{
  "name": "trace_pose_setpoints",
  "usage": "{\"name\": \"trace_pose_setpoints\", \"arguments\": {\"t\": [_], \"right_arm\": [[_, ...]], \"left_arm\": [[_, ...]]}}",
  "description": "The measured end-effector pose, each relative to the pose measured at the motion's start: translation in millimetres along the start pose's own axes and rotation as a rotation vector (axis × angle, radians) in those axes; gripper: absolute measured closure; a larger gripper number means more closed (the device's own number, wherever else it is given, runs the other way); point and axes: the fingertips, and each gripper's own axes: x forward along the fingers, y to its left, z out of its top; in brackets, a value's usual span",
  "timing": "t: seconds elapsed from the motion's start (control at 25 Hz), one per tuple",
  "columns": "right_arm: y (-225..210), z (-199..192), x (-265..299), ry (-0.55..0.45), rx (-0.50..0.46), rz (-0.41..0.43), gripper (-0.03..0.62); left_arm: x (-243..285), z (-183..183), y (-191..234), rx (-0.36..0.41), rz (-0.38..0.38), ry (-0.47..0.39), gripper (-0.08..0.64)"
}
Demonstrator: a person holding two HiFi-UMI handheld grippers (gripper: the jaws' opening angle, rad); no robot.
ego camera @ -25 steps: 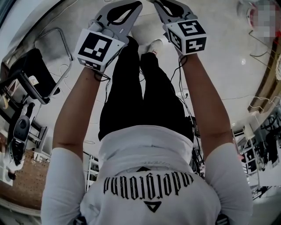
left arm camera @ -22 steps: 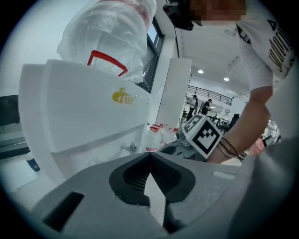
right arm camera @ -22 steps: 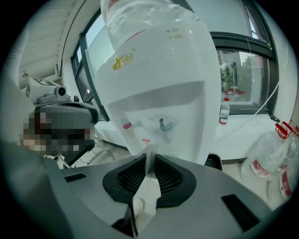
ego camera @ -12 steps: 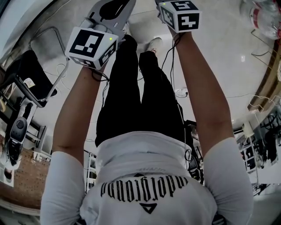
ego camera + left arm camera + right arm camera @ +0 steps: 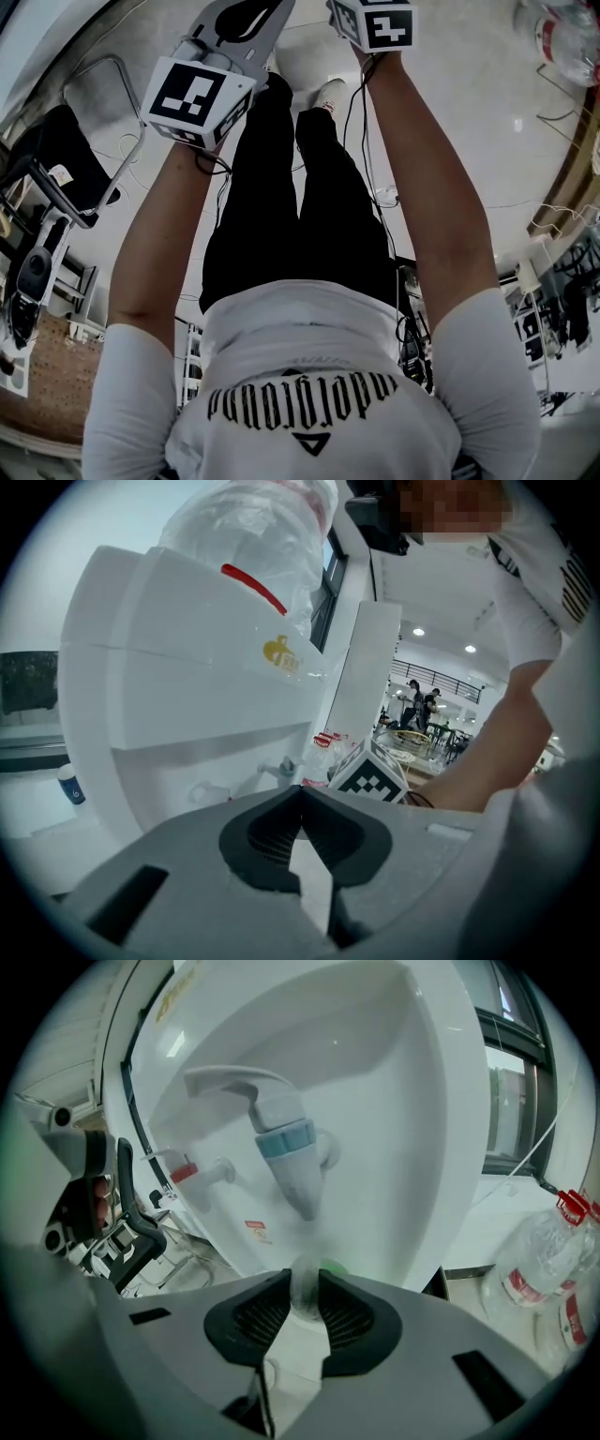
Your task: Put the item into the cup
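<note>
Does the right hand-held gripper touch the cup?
Touching. The right gripper view shows the right hand-held gripper with its jaws pressed on both sides of the cup.

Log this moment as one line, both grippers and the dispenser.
left gripper: shut, empty | right gripper: shut on clear cup | cup lined up below blue tap of water dispenser

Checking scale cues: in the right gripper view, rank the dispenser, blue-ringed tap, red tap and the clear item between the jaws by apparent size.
Dispenser
blue-ringed tap
red tap and clear item look alike; the item sits nearest the camera, so unranked.
</note>
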Motion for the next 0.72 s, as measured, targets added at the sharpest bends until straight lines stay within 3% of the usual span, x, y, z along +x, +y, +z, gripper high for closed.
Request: {"name": "trace_pose_setpoints", "arguments": {"t": [0.24, 0.72], "right_arm": [[-9.6, -6.8, -2.6, 0.018, -0.002, -0.044, 0.480], [5.7, -1.7, -54.4, -0.019, -0.016, -0.042, 0.480]], "left_arm": [[3.7, 3.5, 1.7, 0.000, 0.000, 0.001, 0.545], [-8.4, 21.8, -14.3, 0.000, 0.011, -0.008, 0.545]]}}
